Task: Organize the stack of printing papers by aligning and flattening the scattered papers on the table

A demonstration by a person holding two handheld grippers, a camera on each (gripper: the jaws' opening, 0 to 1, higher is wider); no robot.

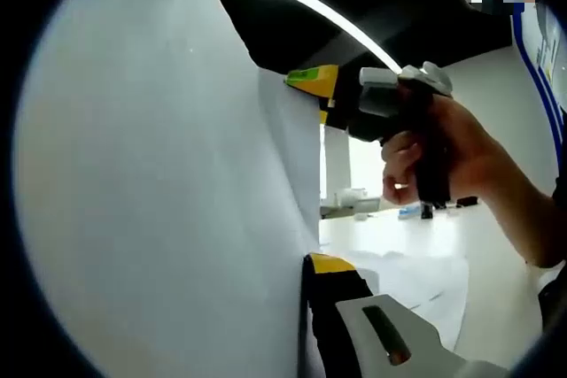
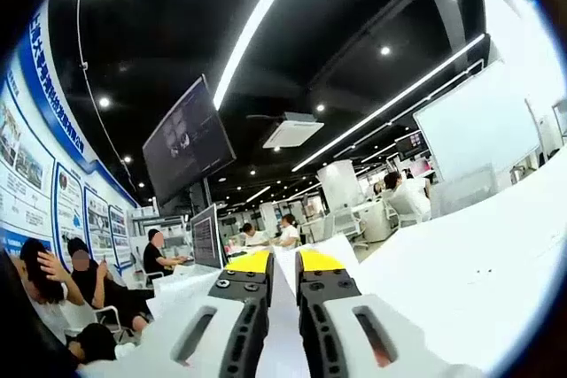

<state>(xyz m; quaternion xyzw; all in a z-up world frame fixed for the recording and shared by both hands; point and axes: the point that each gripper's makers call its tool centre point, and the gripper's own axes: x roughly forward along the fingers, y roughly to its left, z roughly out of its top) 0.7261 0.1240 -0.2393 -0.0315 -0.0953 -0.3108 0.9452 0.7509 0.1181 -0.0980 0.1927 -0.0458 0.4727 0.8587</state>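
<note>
The white printing papers (image 1: 159, 183) stand upright between your two grippers, lifted above the white worktop (image 1: 496, 281). In the left gripper view, your left gripper's yellow-tipped black jaw (image 1: 330, 273) presses the sheets' near edge; whether its jaws are closed cannot be told. Beyond, your hand (image 1: 452, 152) holds the right gripper (image 1: 321, 86) against the sheets' upper edge. In the right gripper view, its jaws (image 2: 283, 265) are clamped on a thin paper edge (image 2: 283, 307). More loose sheets (image 1: 425, 276) lie flat on the worktop.
</note>
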